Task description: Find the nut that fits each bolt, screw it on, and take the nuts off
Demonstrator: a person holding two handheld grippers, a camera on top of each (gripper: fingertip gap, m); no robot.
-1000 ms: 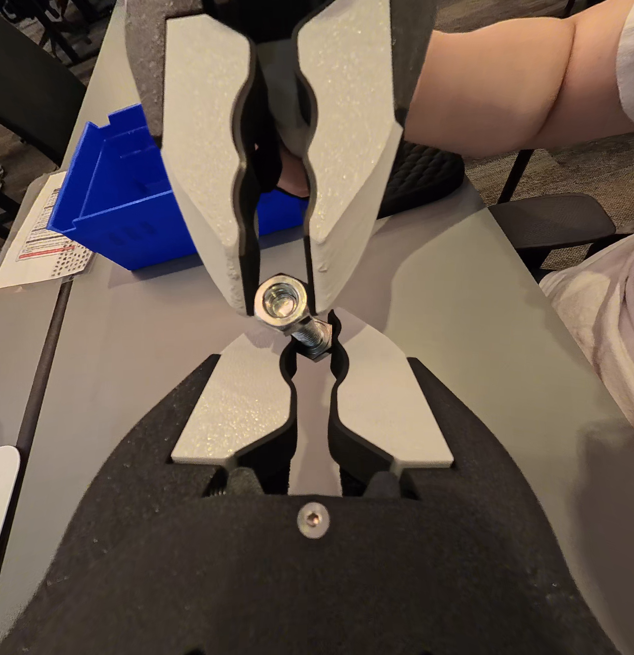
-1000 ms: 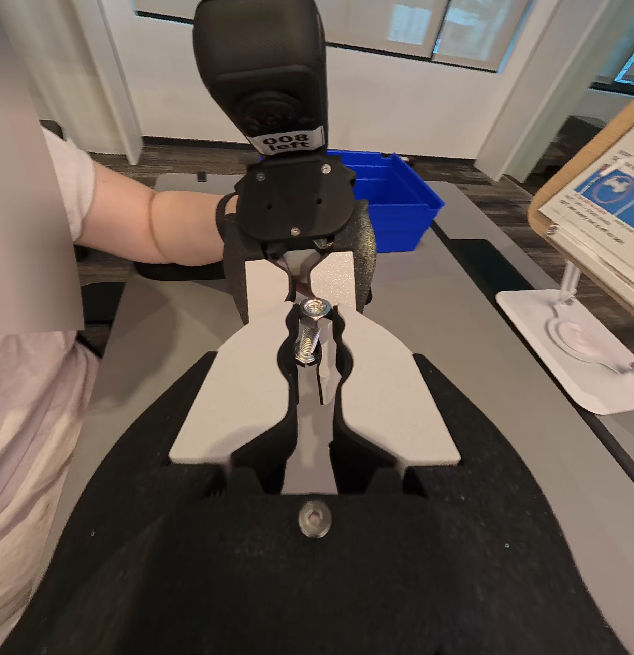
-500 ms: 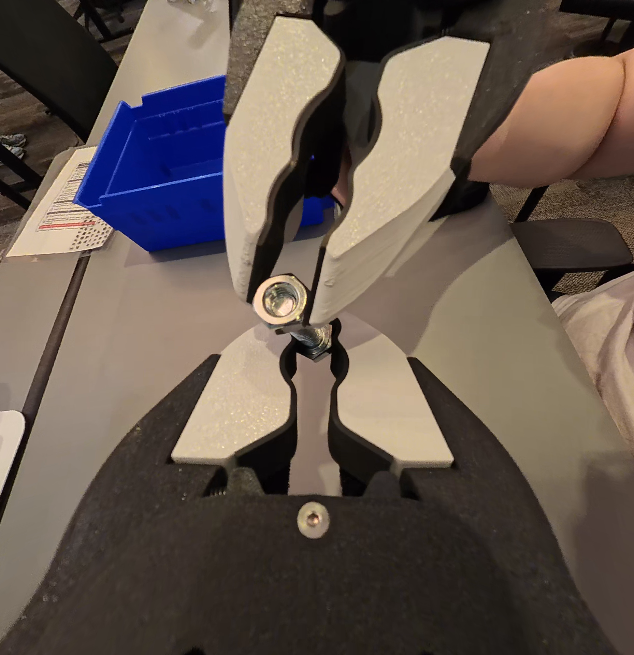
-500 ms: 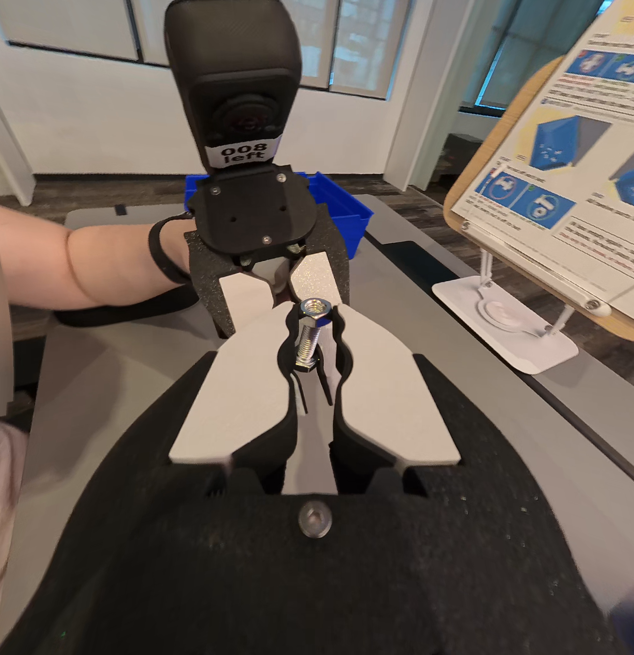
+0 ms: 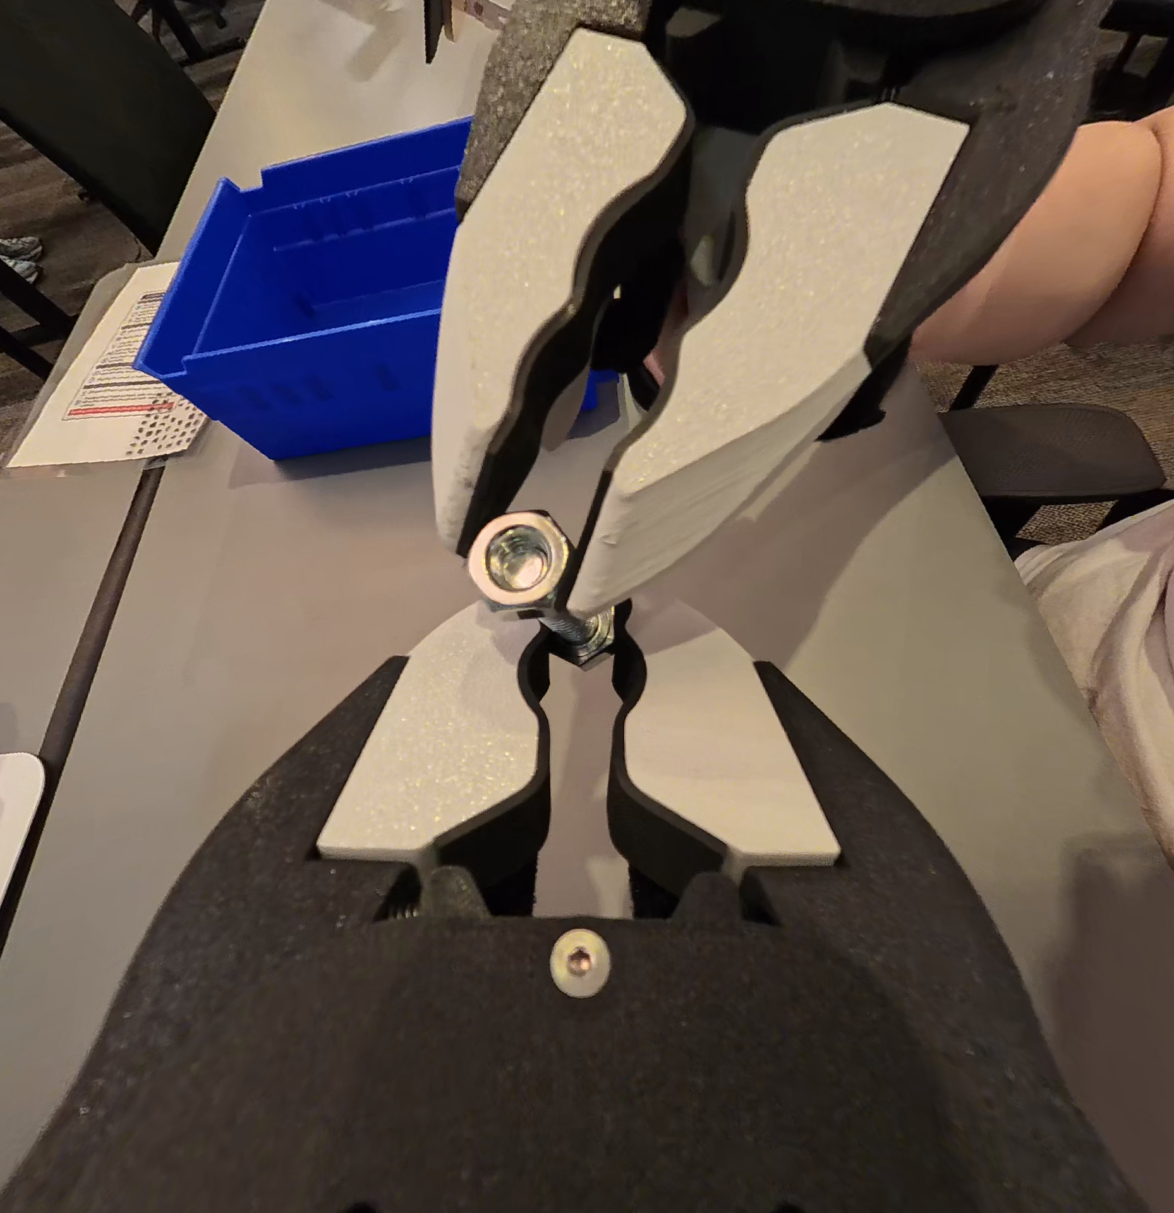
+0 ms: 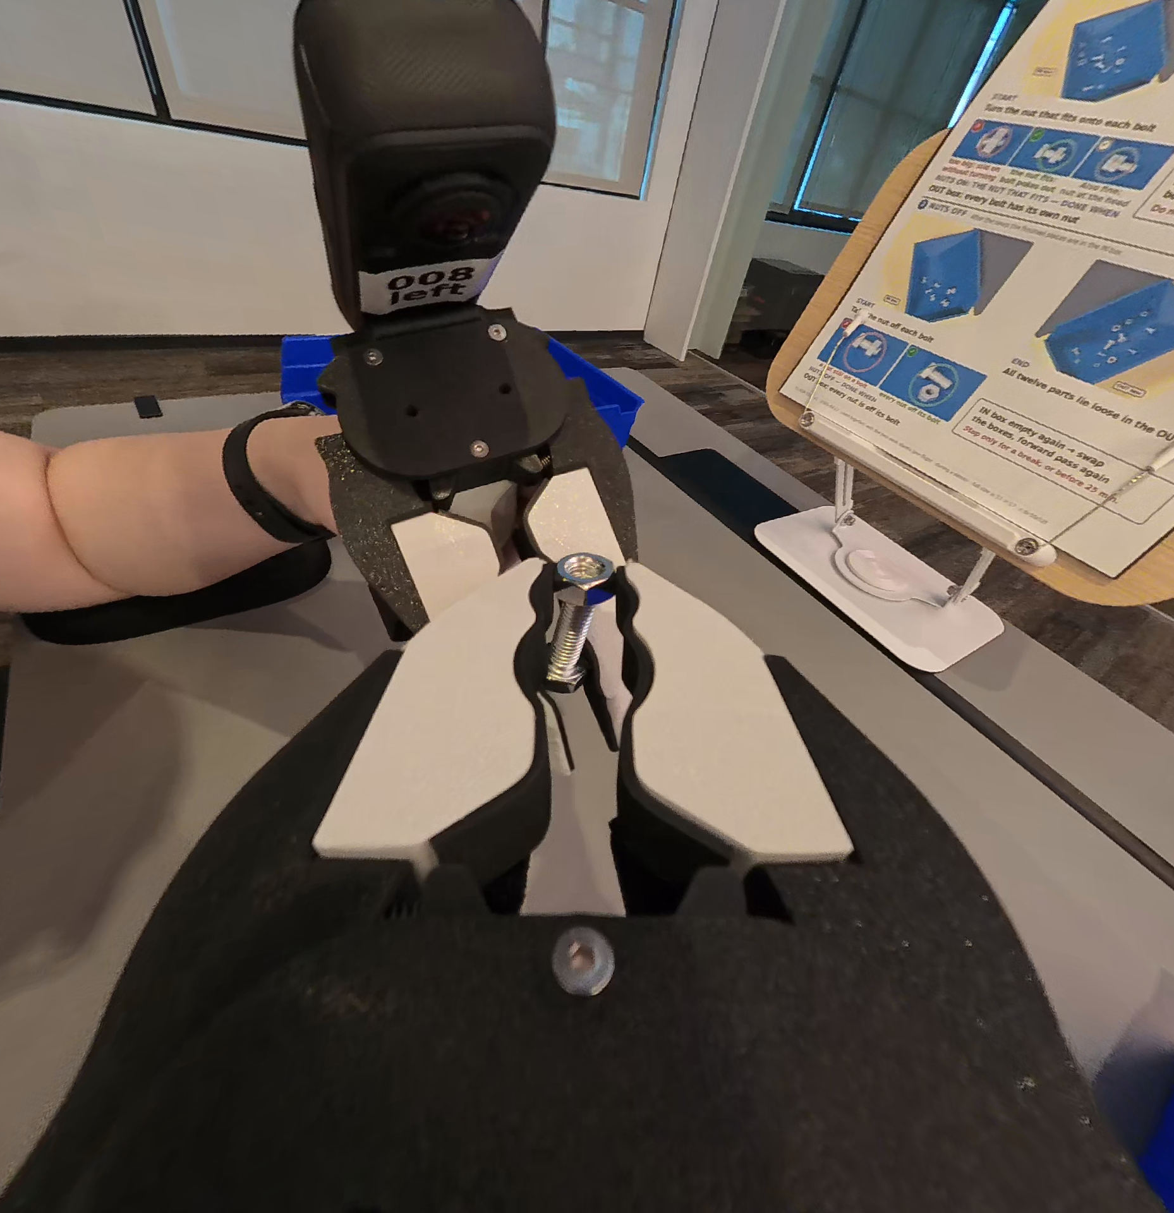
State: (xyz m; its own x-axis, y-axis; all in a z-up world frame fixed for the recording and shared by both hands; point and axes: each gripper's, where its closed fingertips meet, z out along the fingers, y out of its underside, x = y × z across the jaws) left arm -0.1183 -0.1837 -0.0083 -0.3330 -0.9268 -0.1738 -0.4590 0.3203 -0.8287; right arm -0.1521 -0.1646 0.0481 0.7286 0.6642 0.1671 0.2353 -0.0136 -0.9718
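– Above the worktop (image 5: pixel 276 591), item one?
– Bolt (image 5: pixel 565 620), held in the air. Left gripper (image 5: pixel 581 656) is closed on its head end. Right gripper (image 5: pixel 522 566) pinches the nut (image 5: pixel 517 577) at the thread's tip.
– Step?
– Turning nut on thread. Whether on or off, I cannot tell: it sits at the very end, barely engaged.
– Next move?
– Likely a re-grip and another twist, with the bolt kept in line with the nut so the thread does not cross.
– Differences between views?
– Left wrist view: the nut's open face and the blue bin (image 5: pixel 322 394) behind. Right wrist view: the bare shank side-on and an instruction board (image 6: pixel 1031 295) on its stand.
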